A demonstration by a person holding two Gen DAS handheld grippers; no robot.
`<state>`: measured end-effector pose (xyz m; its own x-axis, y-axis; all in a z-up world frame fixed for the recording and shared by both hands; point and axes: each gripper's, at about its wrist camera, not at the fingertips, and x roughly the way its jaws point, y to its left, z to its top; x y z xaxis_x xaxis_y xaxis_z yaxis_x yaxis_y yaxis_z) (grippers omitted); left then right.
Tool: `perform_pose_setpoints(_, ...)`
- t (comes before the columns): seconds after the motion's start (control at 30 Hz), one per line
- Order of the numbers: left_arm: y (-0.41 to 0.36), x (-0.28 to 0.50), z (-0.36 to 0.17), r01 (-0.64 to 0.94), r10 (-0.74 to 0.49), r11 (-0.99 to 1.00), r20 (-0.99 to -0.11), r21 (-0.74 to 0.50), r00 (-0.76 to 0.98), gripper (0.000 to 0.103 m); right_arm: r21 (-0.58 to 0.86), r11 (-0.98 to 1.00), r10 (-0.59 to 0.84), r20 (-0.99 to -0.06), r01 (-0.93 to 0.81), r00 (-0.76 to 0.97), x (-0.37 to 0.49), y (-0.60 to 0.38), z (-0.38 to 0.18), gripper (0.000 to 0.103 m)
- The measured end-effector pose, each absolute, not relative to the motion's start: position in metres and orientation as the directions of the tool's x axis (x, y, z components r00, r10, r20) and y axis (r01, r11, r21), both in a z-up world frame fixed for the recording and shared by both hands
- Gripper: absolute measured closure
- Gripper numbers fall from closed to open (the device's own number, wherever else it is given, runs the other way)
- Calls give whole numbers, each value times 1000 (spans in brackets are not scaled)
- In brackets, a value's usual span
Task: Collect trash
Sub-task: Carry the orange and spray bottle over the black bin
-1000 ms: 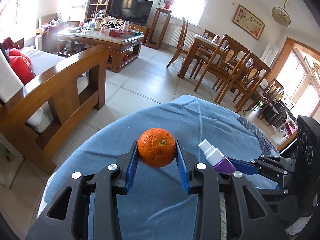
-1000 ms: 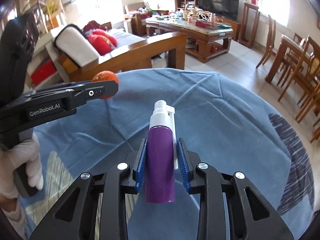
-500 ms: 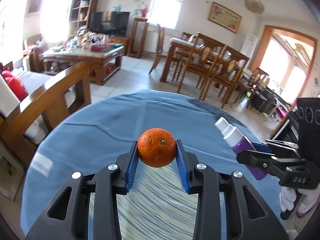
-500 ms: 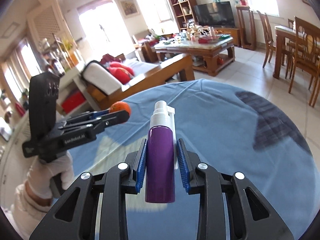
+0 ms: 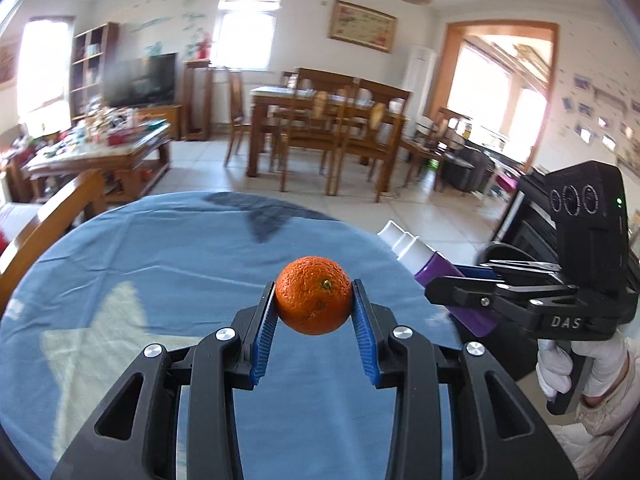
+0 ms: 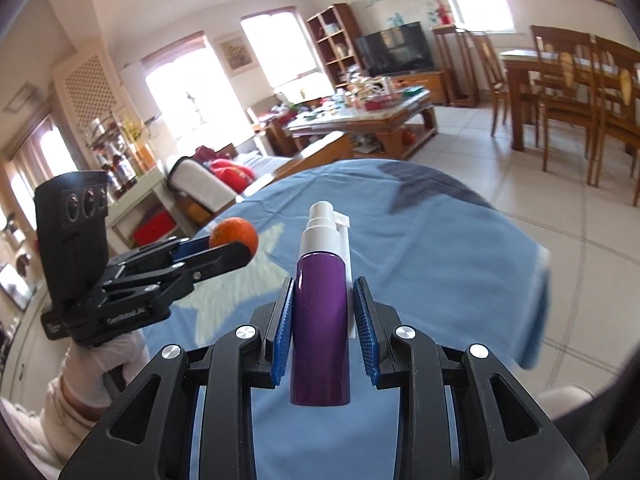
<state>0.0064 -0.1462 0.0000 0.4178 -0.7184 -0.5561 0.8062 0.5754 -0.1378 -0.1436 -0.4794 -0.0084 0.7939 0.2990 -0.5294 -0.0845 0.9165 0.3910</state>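
An orange [image 5: 313, 295] is clamped between the blue pads of my left gripper [image 5: 313, 300], which is shut on it above the blue tablecloth [image 5: 160, 272]. My right gripper [image 6: 321, 300] is shut on a purple spray bottle [image 6: 320, 320] with a white pump top, held upright. In the left wrist view the right gripper [image 5: 460, 292] and its spray bottle [image 5: 432, 266] are at the right, held by a white-gloved hand [image 5: 600, 364]. The right wrist view shows the left gripper [image 6: 236, 246] with the orange [image 6: 234, 232] at the left, over the round table's cloth [image 6: 440, 248].
A wooden sofa arm [image 5: 52, 216] stands left of the table. Beyond lie a cluttered coffee table [image 5: 100, 148], a dining table with chairs [image 5: 328, 128], a TV [image 6: 394, 50] and a tiled floor [image 6: 580, 216]. A black piece of furniture [image 5: 528, 216] is at the right.
Both grippers have swung sideways and risen a little with their loads still held. The views have panned from the sofa side toward the dining table and doorway.
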Motion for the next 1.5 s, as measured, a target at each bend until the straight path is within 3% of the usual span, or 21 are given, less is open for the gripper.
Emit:
perform_pose_setpoints(0.4, -260, -73, -23, 924, -775, 364, -587, -113, 234, 67, 439, 890, 142, -526, 125, 838, -277, -596, -35, 73)
perform_pose_setpoints(0.9, -345, -147, -57, 982, -763, 154, -645, -110, 47, 67, 502, 790, -19, -554, 353, 832, -399, -693, -92, 73)
perform_pose_setpoints(1.5, -384, -173, -91, 991, -706, 81, -708, -106, -17, 67, 453, 769, -118, -593, 451, 796, -447, -703, -120, 73)
